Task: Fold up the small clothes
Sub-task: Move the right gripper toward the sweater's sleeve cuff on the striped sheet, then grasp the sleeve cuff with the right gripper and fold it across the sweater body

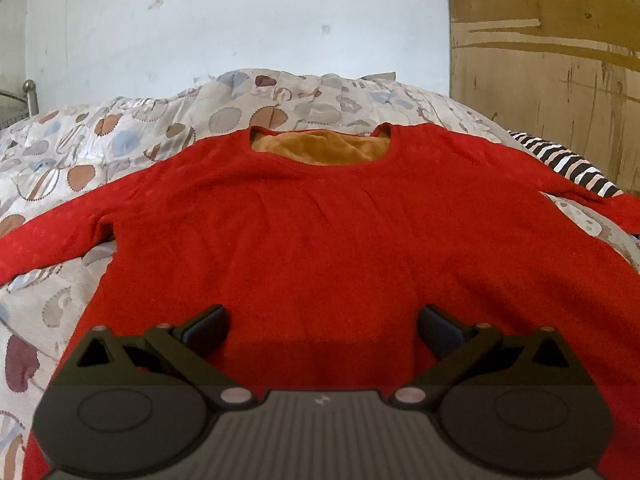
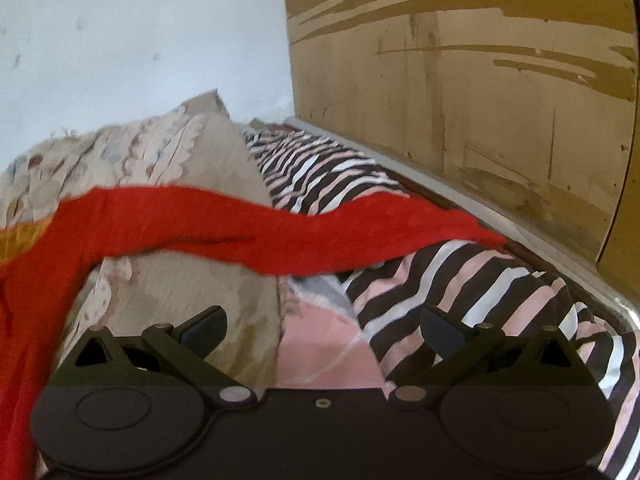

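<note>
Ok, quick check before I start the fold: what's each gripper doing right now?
Left gripper: open, holding nothing, over the red top.
Right gripper: open, holding nothing, short of the top's sleeve.

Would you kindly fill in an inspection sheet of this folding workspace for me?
Surface: bed under a patterned quilt, rumpled.
Job's things: red long-sleeved top spread flat, front up, neck away from the left tool; right sleeve stretched out over the striped bedding.
Clutter: nothing seen beyond the bedding.
Grippers: left tool open above the top's hem; right tool open near the right sleeve, holding nothing.
Cables: nothing seen.
Surroundings: white marked wall; scuffed wooden panel alongside the bed.
</note>
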Demonstrator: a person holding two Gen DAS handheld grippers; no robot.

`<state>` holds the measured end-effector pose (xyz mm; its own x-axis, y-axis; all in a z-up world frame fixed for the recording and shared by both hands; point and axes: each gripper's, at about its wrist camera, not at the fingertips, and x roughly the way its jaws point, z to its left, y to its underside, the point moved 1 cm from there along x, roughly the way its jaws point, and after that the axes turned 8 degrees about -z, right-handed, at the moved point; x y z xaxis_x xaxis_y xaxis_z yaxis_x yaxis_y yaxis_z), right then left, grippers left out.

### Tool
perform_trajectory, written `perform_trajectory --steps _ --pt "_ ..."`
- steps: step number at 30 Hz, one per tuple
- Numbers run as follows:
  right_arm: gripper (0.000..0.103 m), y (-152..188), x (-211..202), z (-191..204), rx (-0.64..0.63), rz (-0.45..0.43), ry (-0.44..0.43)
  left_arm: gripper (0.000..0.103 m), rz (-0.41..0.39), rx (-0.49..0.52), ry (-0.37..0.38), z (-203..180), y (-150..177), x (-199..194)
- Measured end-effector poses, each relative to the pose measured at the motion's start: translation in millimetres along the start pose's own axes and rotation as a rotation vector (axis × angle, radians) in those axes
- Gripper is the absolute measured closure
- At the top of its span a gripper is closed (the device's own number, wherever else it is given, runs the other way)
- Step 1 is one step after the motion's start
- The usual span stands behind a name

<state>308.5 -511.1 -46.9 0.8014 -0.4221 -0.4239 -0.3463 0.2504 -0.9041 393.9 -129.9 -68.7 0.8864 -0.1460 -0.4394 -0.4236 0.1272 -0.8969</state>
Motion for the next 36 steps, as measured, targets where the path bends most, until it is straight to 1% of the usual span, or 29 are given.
perform_trajectory --steps 2,3,5,8,12,14,16,17,18,19,22,25,26,29,32,33,34,35,36 --pt "0.0 -3 4 -8 0.041 -0.033 -0.035 0.0 0.001 -0.008 0.006 2 1 0" --pt "0.0 -4 8 -11 0.054 -0.037 -0.037 0.0 0.0 -0.012 0.008 3 1 0" --pt "0.0 -8 16 -19 0.101 -0.034 0.003 0.0 -0.002 -0.018 0.011 4 2 0" --pt "0.0 -12 28 -35 0.225 -0.02 -0.014 0.0 -0.005 -0.016 0.009 3 3 0" --pt "0.0 -15 43 -58 0.376 -0.047 0.038 0.0 -0.006 -0.016 0.009 3 3 -1" --pt "0.001 -17 55 -73 0.485 -0.047 0.067 0.0 -0.006 -0.016 0.009 3 3 -1" --pt "0.001 -22 62 -80 0.55 -0.07 0.089 0.0 -0.007 -0.016 0.009 3 3 -1" --pt "0.001 -26 65 -81 0.556 -0.076 0.103 0.0 -0.007 -0.016 0.009 3 3 -1" --pt "0.004 -30 70 -80 0.553 -0.076 0.121 0.0 -0.006 -0.016 0.009 3 3 -1" --pt "0.01 -32 75 -79 0.553 -0.071 0.14 0.0 -0.007 -0.017 0.01 3 3 -1" --pt "0.019 -36 87 -83 0.59 -0.042 0.219 0.0 -0.009 -0.02 0.011 3 3 -1" --pt "0.025 -38 96 -87 0.586 -0.028 0.303 0.0 -0.01 -0.02 0.011 4 3 -2" --pt "0.025 -38 99 -90 0.591 -0.023 0.322 0.0 -0.01 -0.02 0.012 4 3 -2" --pt "0.024 -34 99 -103 0.685 -0.048 0.318 0.0 -0.011 -0.023 0.013 4 4 -2" --pt "0.027 -33 106 -113 0.695 -0.031 0.311 0.0 -0.012 -0.021 0.012 4 3 -1" --pt "0.034 -33 110 -114 0.687 -0.016 0.315 0.0 -0.012 -0.023 0.013 4 4 -2" --pt "0.053 -32 113 -115 0.674 0.0 0.329 0.0 -0.012 -0.023 0.013 4 4 -2" --pt "0.061 -31 113 -117 0.672 0.005 0.341 0.0 -0.012 -0.024 0.014 4 4 -1" --pt "0.072 -30 113 -118 0.69 -0.007 0.335 0.0 -0.012 -0.024 0.014 4 4 -2"
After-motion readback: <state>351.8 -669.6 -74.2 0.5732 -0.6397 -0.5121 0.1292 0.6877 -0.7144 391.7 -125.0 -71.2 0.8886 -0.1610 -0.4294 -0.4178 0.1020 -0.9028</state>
